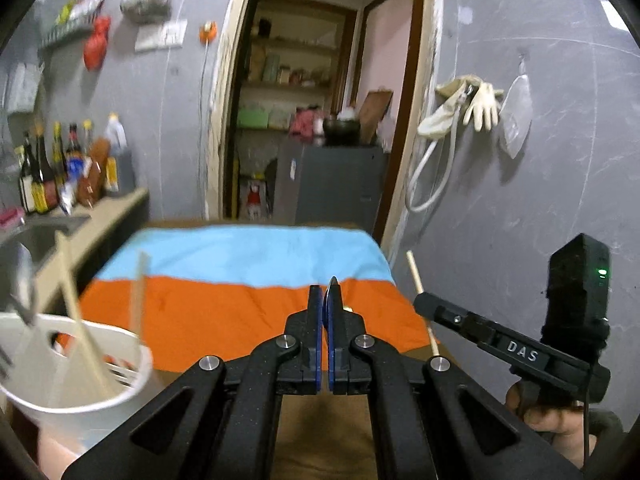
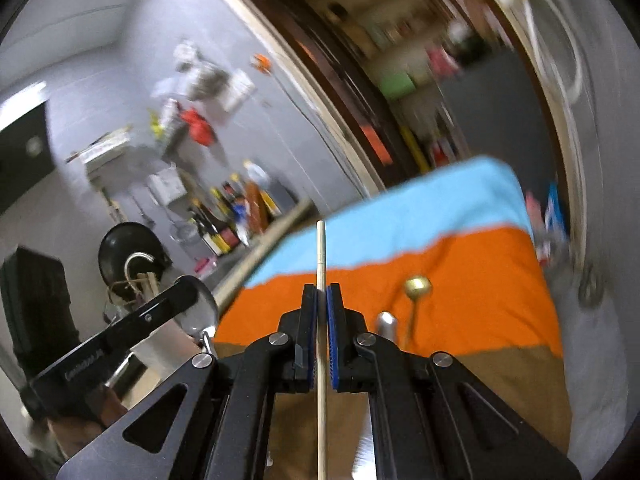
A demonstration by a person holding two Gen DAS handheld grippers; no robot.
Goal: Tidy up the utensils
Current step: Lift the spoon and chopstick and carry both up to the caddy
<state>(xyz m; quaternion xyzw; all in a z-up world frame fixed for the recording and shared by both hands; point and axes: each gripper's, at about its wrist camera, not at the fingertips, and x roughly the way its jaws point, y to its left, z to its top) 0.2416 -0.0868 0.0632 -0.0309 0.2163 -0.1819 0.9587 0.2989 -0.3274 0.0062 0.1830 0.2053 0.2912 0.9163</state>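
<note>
a: since the right tongs (image 2: pixel 322 292) are pinching a single wooden chopstick (image 2: pixel 321 264) near its middle, with the stick running straight along the blue pads, i'd say it's held that way so it can be carried tip-first and dropped upright.

b: into what?

a: the white holder (image 1: pixel 76 376) at the lower left of the left wrist view. it already has pale chopsticks leaning in it, and what looks like a metal fork or two, though that corner is blurred.

b: and the left tongs (image 1: pixel 326 292)?

a: pressed together. from their own camera the pads meet with something thin and dark between the tips. the right wrist view shows a metal spoon (image 2: pixel 200 308) at their tip, so they seem to be gripping it by the bowl.

b: anything left on the desk?

a: yes. on the orange and blue cloth (image 2: pixel 460 280) lie a brass-coloured spoon (image 2: pixel 418 288) and a silver handle (image 2: pixel 386 324) just beside it, both near the right tongs.

b: so sorting is partway done?

a: i'd judge so: some in the holder, two in hand, two lying out.
</note>
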